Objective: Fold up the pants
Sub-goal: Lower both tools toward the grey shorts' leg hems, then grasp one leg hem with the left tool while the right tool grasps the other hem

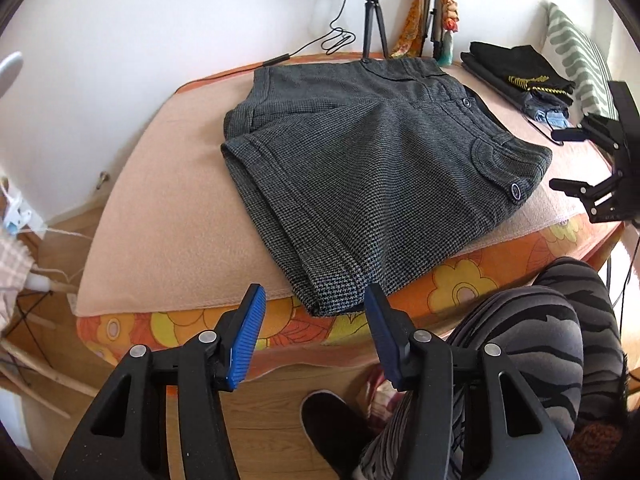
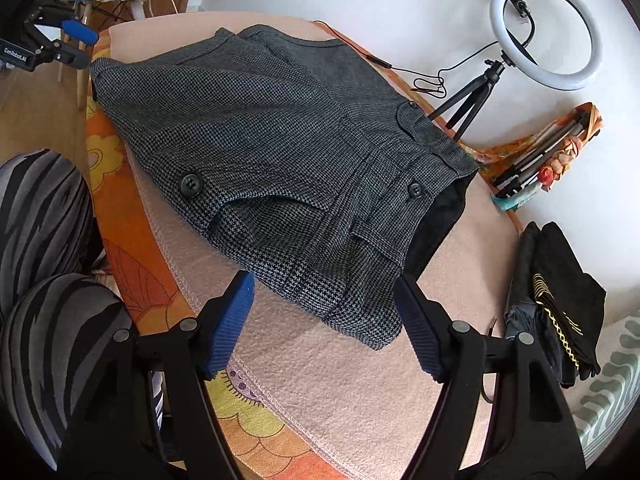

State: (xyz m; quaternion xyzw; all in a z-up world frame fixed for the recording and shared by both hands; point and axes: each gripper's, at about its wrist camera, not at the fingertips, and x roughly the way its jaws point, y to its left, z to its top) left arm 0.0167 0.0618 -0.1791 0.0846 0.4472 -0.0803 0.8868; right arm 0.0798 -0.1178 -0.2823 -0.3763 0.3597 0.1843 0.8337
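Note:
Dark grey houndstooth pants point(image 1: 372, 168) lie folded in a compact stack on a peach cloth point(image 1: 168, 216) over an orange flowered table. One hem corner hangs over the front edge. My left gripper point(image 1: 314, 312) is open and empty, just in front of and below that corner, apart from it. My right gripper point(image 2: 324, 300) is open and empty at the waistband end of the pants point(image 2: 280, 168), its jaws on either side of the near corner without touching. The right gripper also shows in the left wrist view point(image 1: 572, 160), beyond the table's right edge.
A ring light on a tripod point(image 2: 544, 32) and its cable stand at the back by the wall. Folded black clothes point(image 2: 560, 296) lie at the right of the table. A striped cushion point(image 1: 576, 56) is behind them. The person's striped legs point(image 1: 540, 344) are by the front edge.

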